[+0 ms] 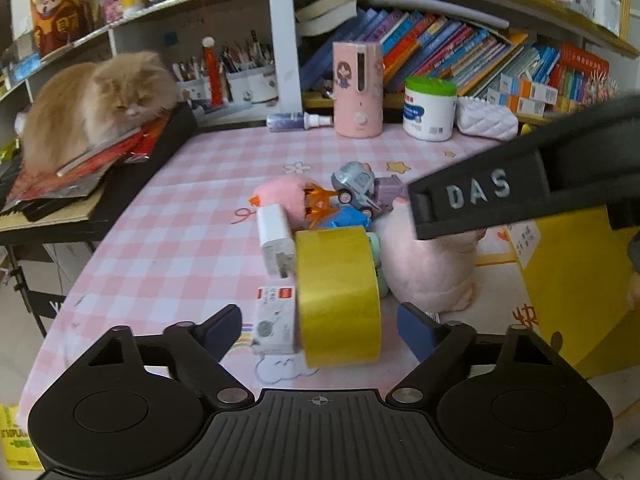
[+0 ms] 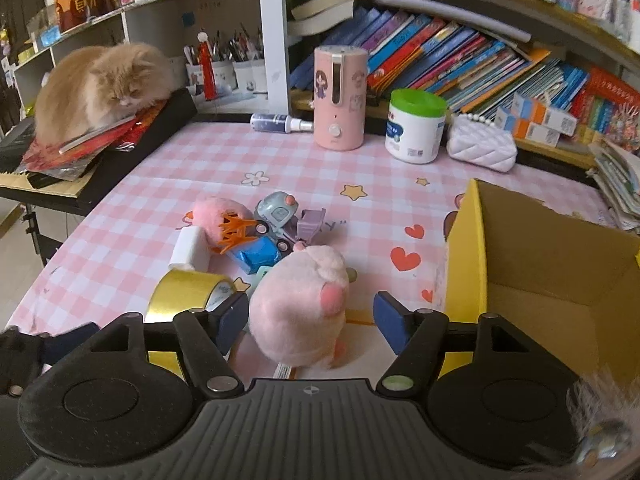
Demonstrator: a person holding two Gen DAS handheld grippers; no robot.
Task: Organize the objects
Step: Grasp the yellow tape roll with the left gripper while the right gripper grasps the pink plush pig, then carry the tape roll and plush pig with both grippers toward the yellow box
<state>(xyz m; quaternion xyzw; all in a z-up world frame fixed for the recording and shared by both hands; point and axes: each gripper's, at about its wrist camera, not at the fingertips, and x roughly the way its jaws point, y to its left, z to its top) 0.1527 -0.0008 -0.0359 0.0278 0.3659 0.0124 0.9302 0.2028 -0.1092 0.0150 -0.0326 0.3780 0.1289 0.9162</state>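
A pile of small things lies on the pink checked table: a gold tape roll, a pink plush pig, a white charger, a small card pack, toy cars, a blue toy and a pink fluffy toy. My left gripper is open around the tape roll, apart from it. My right gripper is open with the plush pig between its fingers, and its body shows in the left wrist view.
An open yellow cardboard box stands at the right. A cat lies on papers at the back left. A pink humidifier, a white tub, a spray bottle and a white pouch stand by the bookshelf.
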